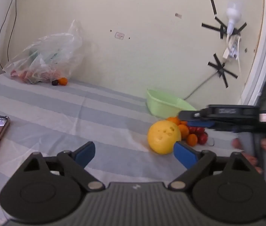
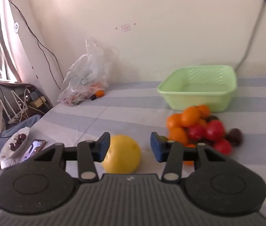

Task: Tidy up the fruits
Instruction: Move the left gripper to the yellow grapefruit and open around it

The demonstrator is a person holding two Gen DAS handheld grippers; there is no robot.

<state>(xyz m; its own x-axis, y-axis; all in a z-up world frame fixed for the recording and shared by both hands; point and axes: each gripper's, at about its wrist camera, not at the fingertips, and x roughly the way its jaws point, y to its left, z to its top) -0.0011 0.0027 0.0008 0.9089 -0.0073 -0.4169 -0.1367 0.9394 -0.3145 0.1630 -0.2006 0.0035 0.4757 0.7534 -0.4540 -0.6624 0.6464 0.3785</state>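
From my left claw (image 1: 134, 153), tipped down a bit, the jaws gape wide with nothing inside. The lemon (image 1: 163, 137) sits on the sheet (image 1: 76, 113) by my right pad. My right claw (image 2: 130, 146) tips down too, half open. The lemon lies low between its pads, untouched, left of the oranges (image 2: 186, 121) and basket (image 2: 198, 88).

Left gripper (image 1: 134, 153): jaws spread wide, nothing between the pads, tilted downward. Right gripper (image 2: 130, 147): jaws partly apart, pads not pressing anything, tilted downward, blurred in the left view.
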